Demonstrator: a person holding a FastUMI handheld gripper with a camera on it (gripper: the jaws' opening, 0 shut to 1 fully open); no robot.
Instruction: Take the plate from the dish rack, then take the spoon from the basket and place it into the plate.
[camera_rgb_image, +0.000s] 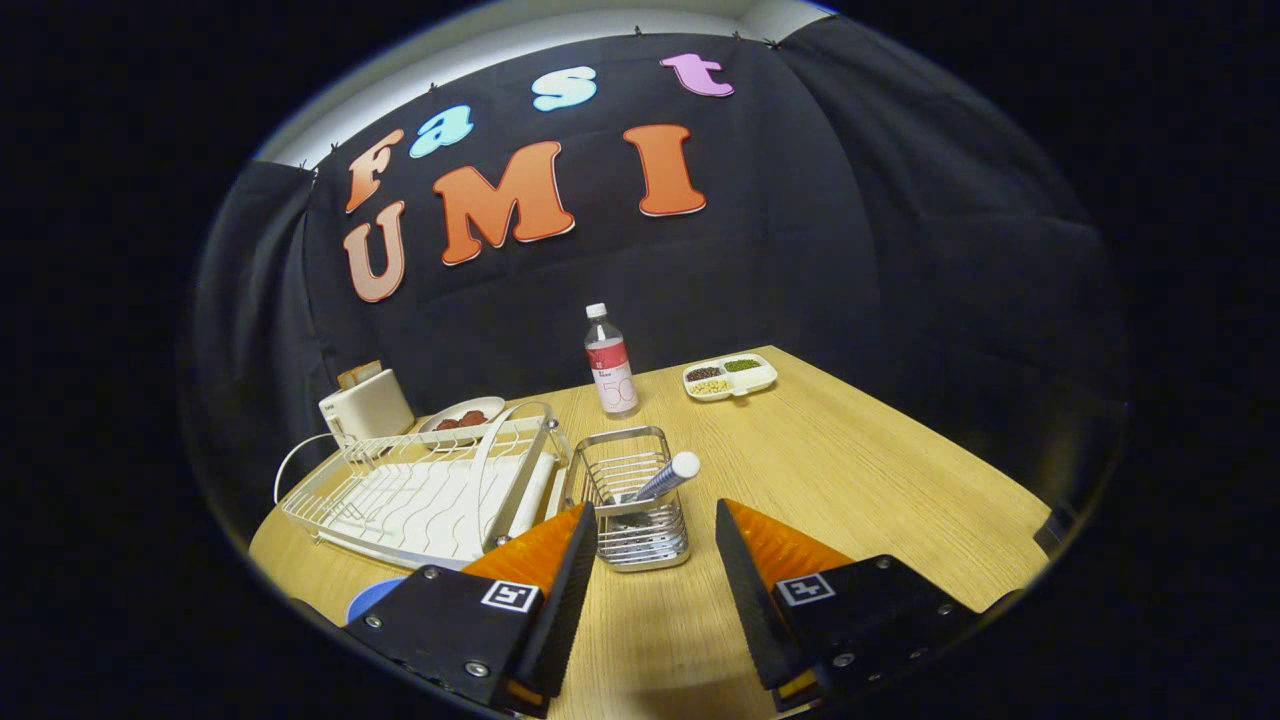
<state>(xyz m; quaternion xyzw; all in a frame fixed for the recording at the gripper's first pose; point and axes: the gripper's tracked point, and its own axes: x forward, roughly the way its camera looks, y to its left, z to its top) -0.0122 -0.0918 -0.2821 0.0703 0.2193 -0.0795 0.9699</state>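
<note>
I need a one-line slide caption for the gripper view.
Open gripper just before the wire basket holding a spoon, dish rack beside it.

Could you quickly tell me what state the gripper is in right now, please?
Gripper: open, holding nothing; the wire basket with the spoon sits just ahead of its fingers.

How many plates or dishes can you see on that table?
2, perhaps 3: a white plate behind the dish rack beside the toaster, a divided dish beyond the bottle, and a blue edge, possibly a plate, by the open tongs.
</note>
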